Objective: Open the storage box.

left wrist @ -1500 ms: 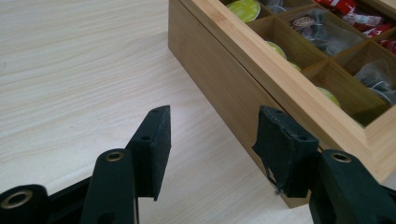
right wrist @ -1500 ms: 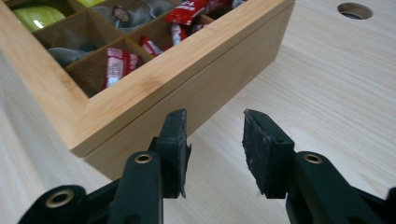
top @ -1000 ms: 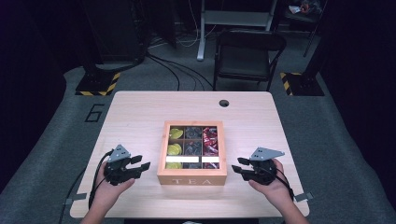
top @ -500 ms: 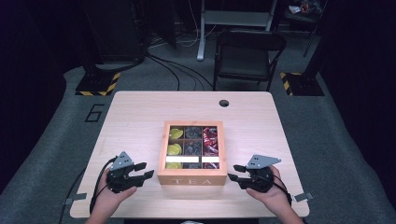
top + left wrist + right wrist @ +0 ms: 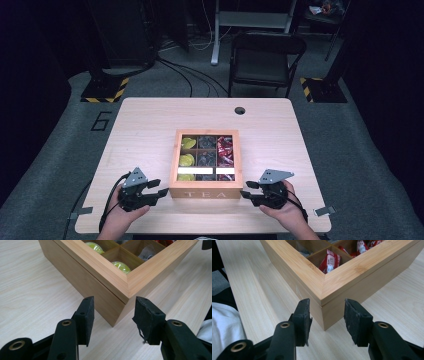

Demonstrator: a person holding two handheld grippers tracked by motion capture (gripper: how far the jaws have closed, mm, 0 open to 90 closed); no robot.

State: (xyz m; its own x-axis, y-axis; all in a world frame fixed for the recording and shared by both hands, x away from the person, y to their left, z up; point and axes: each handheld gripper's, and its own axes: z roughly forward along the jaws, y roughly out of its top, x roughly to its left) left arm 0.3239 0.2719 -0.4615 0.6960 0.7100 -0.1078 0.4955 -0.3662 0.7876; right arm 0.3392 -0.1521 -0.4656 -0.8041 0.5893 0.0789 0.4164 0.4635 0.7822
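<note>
1. The tea box (image 5: 205, 165), a wooden box marked TEA with its compartments open to view, sits at the middle of the tabletop (image 5: 150, 125), its near face toward me; I hold a gripper at each near corner.
2. Left gripper (image 5: 155, 189): its jaws stand apart and empty, just beside the box's near-left corner; in the left gripper view that corner's vertical edge falls between the two pads (image 5: 87, 315), not yet touched.
3. Right gripper (image 5: 248, 190): its jaws likewise stand apart and grip nothing; in the right gripper view the near-right corner points straight into the gap between its pads (image 5: 357, 320).
4. Contents: yellow-green packets (image 5: 187, 160) in the left column, dark sachets (image 5: 206, 159) in the middle, red packets (image 5: 225, 150) at the right; all loose, so I judge a tilt would spill them.
5. Step in hand, as I read it: to take the box by both corners; I would advance both grippers evenly, one pad on each adjoining face, and close together so the box does not twist.
6. A seam runs below the top frame (image 5: 117, 277); I would set the pads below it, on the body, lest only the frame lift; keep the box level throughout.
</note>
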